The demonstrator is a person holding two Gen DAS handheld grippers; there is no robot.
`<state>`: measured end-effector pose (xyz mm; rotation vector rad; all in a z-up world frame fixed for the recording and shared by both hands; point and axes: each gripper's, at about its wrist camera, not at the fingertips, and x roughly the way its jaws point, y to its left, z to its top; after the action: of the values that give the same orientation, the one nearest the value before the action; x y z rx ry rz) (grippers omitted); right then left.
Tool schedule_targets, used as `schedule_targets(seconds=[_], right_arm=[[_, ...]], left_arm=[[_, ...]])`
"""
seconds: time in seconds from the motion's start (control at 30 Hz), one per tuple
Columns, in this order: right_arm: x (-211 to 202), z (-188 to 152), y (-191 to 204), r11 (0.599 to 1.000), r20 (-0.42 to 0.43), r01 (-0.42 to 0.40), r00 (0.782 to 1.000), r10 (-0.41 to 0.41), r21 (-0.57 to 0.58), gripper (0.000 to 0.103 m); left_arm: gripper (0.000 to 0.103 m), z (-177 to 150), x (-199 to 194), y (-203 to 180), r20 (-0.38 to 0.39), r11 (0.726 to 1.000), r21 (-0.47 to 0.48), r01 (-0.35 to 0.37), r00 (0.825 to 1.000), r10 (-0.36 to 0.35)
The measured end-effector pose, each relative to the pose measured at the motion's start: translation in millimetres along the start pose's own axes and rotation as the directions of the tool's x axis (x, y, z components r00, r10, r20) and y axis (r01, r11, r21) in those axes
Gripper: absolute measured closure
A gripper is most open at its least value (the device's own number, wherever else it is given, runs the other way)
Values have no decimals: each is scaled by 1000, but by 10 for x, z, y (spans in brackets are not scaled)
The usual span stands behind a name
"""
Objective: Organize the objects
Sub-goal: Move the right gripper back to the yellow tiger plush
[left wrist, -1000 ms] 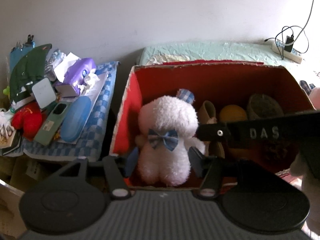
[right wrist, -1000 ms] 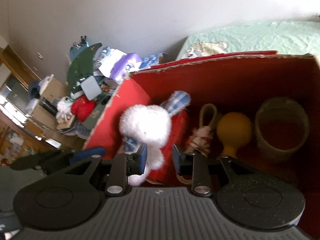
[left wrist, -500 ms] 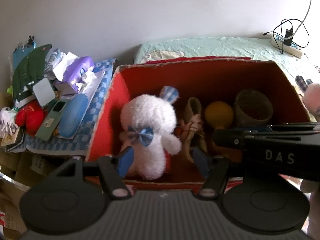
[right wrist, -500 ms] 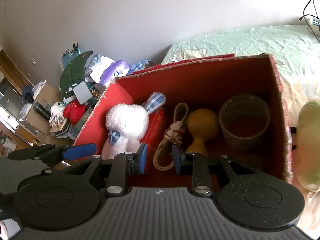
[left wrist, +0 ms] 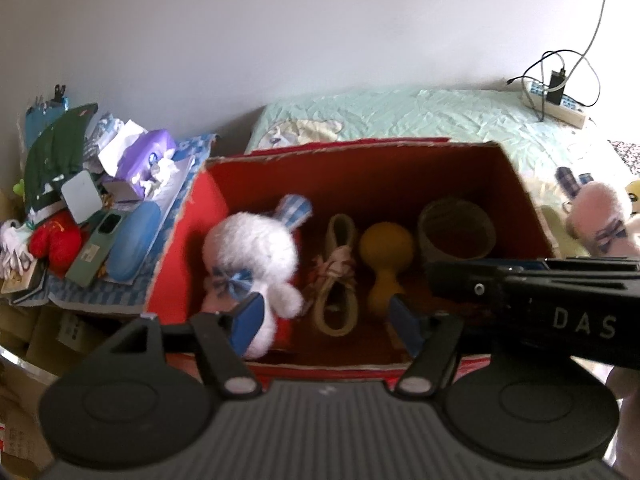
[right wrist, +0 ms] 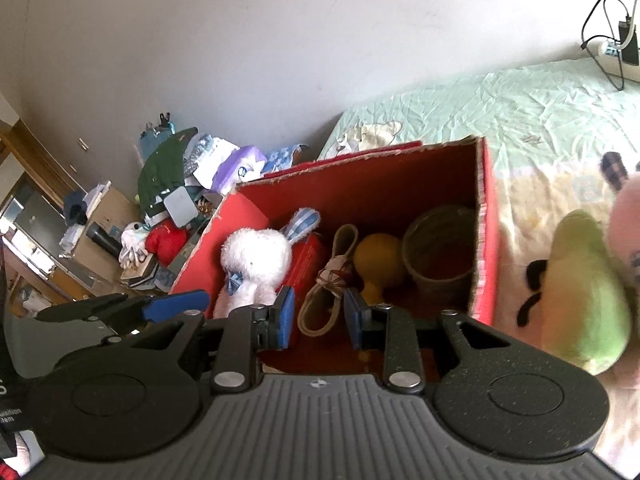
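A red cardboard box [left wrist: 208,216] [right wrist: 486,208] stands on the bed. Inside sit a white plush rabbit [left wrist: 252,256] [right wrist: 256,260] with a blue bow, a coil of beige rope [left wrist: 338,280] [right wrist: 328,292], a yellow gourd [left wrist: 386,254] [right wrist: 378,258] and a woven cup [left wrist: 456,232] [right wrist: 440,248]. My left gripper [left wrist: 326,318] is open and empty above the box's front edge. My right gripper [right wrist: 318,316] is open and empty, also above the front edge. A green plush [right wrist: 580,296] and a pink plush [left wrist: 596,212] lie right of the box.
A cluttered side table [left wrist: 104,216] with a purple tissue pack, blue case, phone and red toy stands left of the box. A power strip with cables [left wrist: 556,100] lies at the bed's far right. The right gripper's body [left wrist: 540,312] crosses the left wrist view.
Both grippers have pulled back and up from the box. The white rabbit, earlier between the left fingers, now sits free in the box. The plush toys right of the box came into view.
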<state>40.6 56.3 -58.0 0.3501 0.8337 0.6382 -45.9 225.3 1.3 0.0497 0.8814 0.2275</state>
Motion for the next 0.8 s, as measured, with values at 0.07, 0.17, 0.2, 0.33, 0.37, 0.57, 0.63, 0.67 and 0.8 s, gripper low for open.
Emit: schedule_targets(seconds=[0.07,0.17,0.2,0.33,0.37,0.57,0.63,0.67,0.8], right_arm=[[-89,-3,-51,1000,7,-6,1000,5,4,73],[-228,2,-122,1000,18,-7,1000,7,3,73],[-277,4,-145,1000,22,-9,1000,9,3,73],[-490,17,-276,1000,39,-12,999,12,4,73],[-542,17,-311,1000,44,-10,999,10,2,73],[-830,7,-564,1000,65,9,998,-9,-4,73],[-913,-2,-663,1000,71,18,997,-18,1,73],[-950,-4,-711,1000,74,22,997,-23,4,73],[-1107,-7,-925,999,83,39,996,-41,20,73]], left_arm=[[30,10,-60,-100,8,1000,3,1,1000,-1],[29,19,-134,-244,17,1000,7,4,1000,-4],[29,22,-158,-285,20,1000,7,6,1000,-7],[29,40,-264,-486,37,1000,11,13,999,-13],[29,46,-290,-544,42,1000,15,14,999,-14],[27,66,-398,-928,61,999,36,34,997,-36],[27,77,-417,-1070,63,998,44,39,997,-42],[27,81,-425,-1156,64,998,49,43,997,-46],[27,100,-437,-1445,68,996,74,53,996,-58]])
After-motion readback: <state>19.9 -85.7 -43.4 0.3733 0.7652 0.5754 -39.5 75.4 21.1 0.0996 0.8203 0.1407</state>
